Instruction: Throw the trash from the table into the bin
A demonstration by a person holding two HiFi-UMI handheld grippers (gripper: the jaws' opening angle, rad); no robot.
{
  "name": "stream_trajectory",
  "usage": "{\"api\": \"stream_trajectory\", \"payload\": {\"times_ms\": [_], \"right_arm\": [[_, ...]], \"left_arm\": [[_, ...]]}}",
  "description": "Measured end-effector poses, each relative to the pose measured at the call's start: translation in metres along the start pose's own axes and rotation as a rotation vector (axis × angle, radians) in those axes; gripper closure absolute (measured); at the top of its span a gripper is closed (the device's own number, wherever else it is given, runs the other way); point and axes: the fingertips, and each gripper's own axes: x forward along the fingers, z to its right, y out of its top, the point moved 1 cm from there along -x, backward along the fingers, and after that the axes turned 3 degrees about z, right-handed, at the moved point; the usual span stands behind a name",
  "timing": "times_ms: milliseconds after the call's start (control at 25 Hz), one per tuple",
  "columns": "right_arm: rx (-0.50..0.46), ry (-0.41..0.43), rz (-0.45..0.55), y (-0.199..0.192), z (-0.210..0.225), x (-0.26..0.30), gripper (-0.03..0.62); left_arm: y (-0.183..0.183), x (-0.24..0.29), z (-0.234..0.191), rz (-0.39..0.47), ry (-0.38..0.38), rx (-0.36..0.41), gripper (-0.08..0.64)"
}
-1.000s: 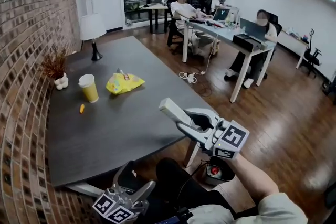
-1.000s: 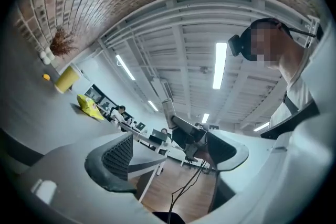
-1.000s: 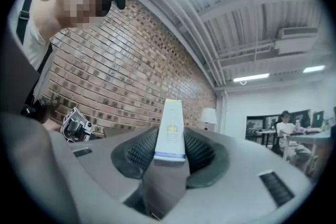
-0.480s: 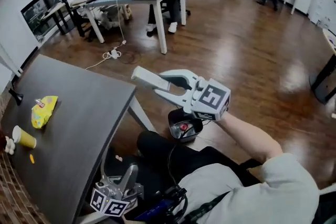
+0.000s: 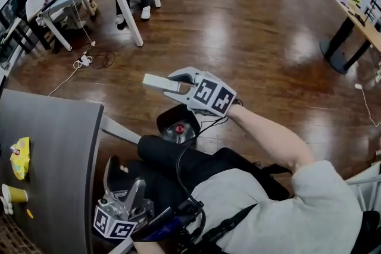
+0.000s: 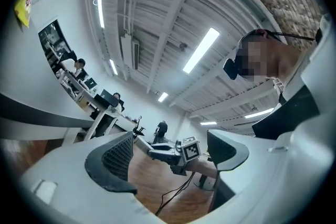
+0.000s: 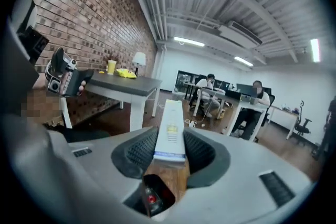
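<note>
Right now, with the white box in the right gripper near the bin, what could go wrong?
The right gripper clamps the white box at one end; released here, it may strike the black bin's rim and land on the floor. The bin also stands close to the person's leg, which could deflect the box. The yellow snack bag and paper cup could be forgotten on the table.

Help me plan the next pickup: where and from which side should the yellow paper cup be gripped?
Probably the yellow paper cup by its side wall about mid-height, jaws level on either side, coming from the table's open edge rather than the brick wall. It stands upright, mouth up; the yellow bag lies apart beside it.
</note>
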Motion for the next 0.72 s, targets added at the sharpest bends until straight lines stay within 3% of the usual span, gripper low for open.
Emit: {"api": "stream_trajectory", "payload": {"times_ms": [320, 520, 720], "right_arm": [[0.034, -0.036, -0.203, -0.056, 0.008, 0.022, 0.399], [0.045, -0.018, -0.181, -0.05, 0.004, 0.025, 0.399], [-0.005, 0.025, -0.08, -0.019, -0.011, 0.028, 0.403]], "left_arm": [[0.01, -0.008, -0.004, 0.023, 0.02, 0.009, 0.138], [0.011, -0.01, 0.0, 0.026, 0.021, 0.015, 0.14], [0.013, -0.012, 0.005, 0.025, 0.029, 0.032, 0.138]]}}
